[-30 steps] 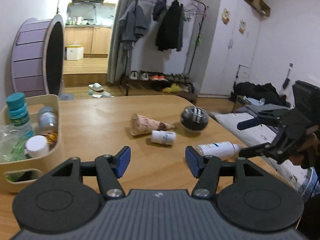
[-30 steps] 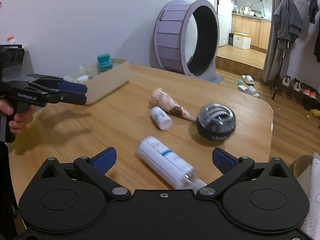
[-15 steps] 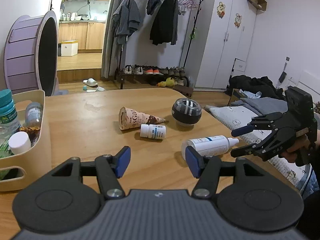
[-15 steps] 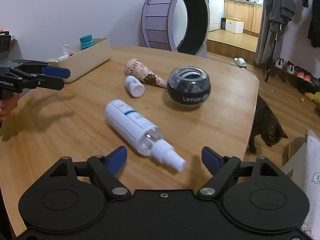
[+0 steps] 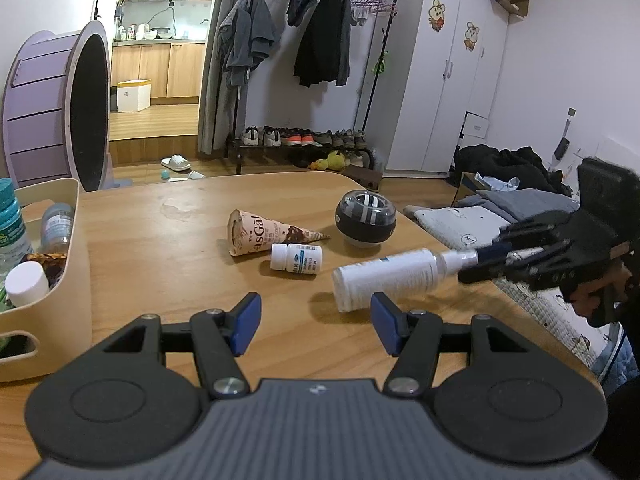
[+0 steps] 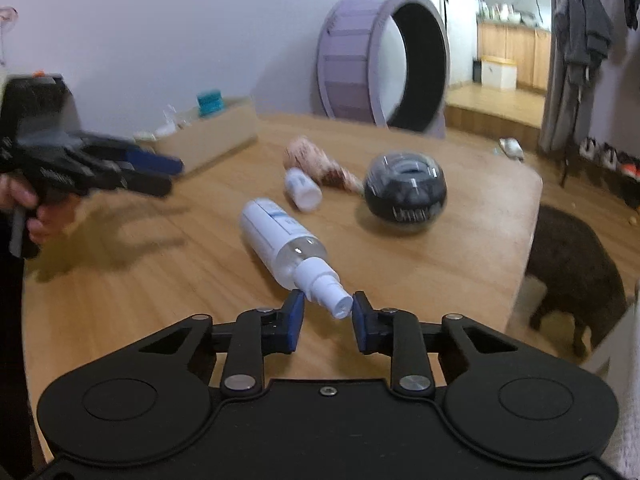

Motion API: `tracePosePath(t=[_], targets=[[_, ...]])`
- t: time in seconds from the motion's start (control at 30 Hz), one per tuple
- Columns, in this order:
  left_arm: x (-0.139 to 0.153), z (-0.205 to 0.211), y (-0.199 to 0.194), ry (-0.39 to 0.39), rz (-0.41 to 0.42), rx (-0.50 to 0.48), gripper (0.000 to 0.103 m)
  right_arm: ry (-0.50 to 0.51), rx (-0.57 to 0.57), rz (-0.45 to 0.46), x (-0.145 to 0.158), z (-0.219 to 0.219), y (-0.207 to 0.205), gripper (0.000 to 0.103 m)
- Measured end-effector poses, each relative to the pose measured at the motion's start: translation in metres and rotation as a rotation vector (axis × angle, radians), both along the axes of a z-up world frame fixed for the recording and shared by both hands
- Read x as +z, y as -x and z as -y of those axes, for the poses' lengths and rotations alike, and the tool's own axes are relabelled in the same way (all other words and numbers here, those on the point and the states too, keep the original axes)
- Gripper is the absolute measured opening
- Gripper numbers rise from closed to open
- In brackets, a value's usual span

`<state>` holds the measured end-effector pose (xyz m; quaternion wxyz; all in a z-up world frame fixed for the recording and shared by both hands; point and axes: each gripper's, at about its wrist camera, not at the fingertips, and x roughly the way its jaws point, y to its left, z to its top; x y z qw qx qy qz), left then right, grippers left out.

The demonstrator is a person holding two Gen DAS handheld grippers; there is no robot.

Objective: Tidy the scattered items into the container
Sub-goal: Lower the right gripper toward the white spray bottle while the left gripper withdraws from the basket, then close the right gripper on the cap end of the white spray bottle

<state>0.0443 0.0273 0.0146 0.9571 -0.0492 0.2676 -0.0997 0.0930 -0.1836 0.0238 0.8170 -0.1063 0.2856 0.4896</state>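
A white spray bottle lies on the wooden table, nozzle toward me. My right gripper is closing tight on that nozzle, a blue pad touching each side. In the left wrist view the spray bottle hangs tilted from the right gripper, casting a shadow below. My left gripper stands open over bare wood with nothing between its fingers. The beige container at the left holds several bottles. A wrapped cone, a small white pill bottle and a black gyro ball lie mid-table.
A purple wheel stands behind the table's far edge. A dark cat is on the floor by the right table edge. Bedding lies beyond that edge. A person's hand holds the left gripper.
The right gripper's jaws went from wide open to closed on the spray bottle's nozzle as it moved in and down. The bottle's nozzle end has tipped up. The left gripper kept its opening.
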Motion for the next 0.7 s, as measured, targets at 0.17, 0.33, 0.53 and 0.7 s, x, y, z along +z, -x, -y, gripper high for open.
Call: tracePosePath(t=[0.17, 0.33, 0.53, 0.7], targets=[[0.001, 0.0, 0.001, 0.001, 0.002, 0.004, 0.059, -0.094, 0.006, 0.053, 0.02, -0.004, 0.007, 0.023], [0.002, 0.0, 0.001, 0.006, 0.007, 0.009, 0.059, -0.152, 0.037, 0.108, 0.039, -0.02, 0.014, 0.018], [0.003, -0.001, 0.002, 0.008, 0.005, 0.007, 0.059, -0.16, 0.045, 0.114, 0.045, -0.045, 0.011, 0.018], [0.003, -0.006, 0.004, 0.007, 0.003, 0.009, 0.059, -0.126, 0.054, 0.088, 0.044, -0.045, 0.011, 0.019]])
